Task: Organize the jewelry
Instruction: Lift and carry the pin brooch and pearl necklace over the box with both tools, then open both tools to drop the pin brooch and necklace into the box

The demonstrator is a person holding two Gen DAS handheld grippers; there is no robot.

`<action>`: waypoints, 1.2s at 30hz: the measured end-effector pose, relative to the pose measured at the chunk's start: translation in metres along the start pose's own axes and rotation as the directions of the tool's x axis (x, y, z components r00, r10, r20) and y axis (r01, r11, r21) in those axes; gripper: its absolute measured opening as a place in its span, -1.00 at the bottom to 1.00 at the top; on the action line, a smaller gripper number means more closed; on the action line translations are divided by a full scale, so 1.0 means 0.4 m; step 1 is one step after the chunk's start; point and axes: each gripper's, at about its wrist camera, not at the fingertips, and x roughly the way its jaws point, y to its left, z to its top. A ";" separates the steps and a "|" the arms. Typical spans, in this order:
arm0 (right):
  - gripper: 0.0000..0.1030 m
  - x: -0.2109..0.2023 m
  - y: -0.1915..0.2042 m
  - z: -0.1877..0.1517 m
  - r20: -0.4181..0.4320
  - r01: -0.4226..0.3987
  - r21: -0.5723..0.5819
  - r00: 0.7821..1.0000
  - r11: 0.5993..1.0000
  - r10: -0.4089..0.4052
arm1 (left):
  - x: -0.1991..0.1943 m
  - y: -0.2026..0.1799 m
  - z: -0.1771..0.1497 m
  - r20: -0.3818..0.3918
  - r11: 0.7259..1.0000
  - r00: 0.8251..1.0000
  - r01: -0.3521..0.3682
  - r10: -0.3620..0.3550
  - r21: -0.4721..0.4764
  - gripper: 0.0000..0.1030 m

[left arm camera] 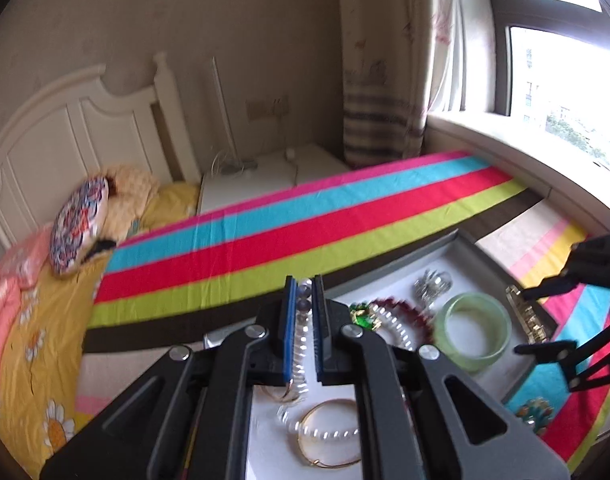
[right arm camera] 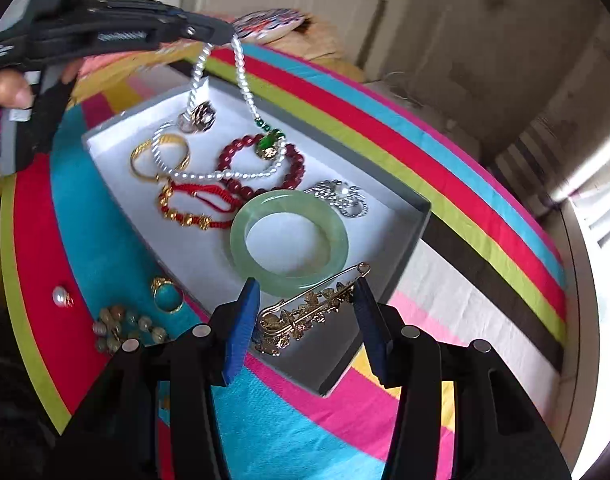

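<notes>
Right wrist view looks down into the grey jewelry box [right arm camera: 419,216] lying on the striped cloth [right arm camera: 385,128] over the bed. Most pieces are already gathered inside: a jade bangle [right arm camera: 337,240], a dark red bead bracelet [right arm camera: 233,152], a red cord bracelet [right arm camera: 193,204], a gold bangle [right arm camera: 139,160] and a silver brooch [right arm camera: 345,196]. The right tool [right arm camera: 305,312] has its pads pressing the two ends of a gold pin brooch [right arm camera: 305,304], carrying it just over the box's near corner, I reckon so it can be set down inside beside the bangle. The left tool [right arm camera: 221,34] is clamped tight on a pearl necklace [right arm camera: 241,76], whose strand hangs from the jaws while its green pendant and lower loop already rest on the box floor; holding it high looks meant to let the strand coil down without tangling the rest. Left wrist view shows the same pearls pinched between the blue pads [left arm camera: 291,332]. Outside the box, on the cloth, a gold ring [right arm camera: 167,292], a pearl earring [right arm camera: 63,296] and a cluster of pale beads [right arm camera: 121,328] are waiting their turn.
</notes>
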 end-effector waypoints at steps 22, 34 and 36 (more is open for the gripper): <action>0.26 -0.031 0.031 0.014 -0.005 0.053 -0.103 0.999 0.993 -0.054 | -0.149 0.065 -0.173 0.034 0.987 0.999 -0.002 0.007 -0.159 0.92; 0.44 -0.177 0.153 -0.151 0.193 0.025 0.204 0.979 0.979 -0.065 | -0.241 0.029 -0.317 0.058 0.978 0.998 0.035 -0.024 -0.206 0.95; 0.48 -0.177 0.155 -0.182 0.199 0.013 0.286 0.977 0.958 -0.073 | -0.228 0.028 -0.331 0.037 0.978 0.999 0.038 -0.031 -0.204 0.95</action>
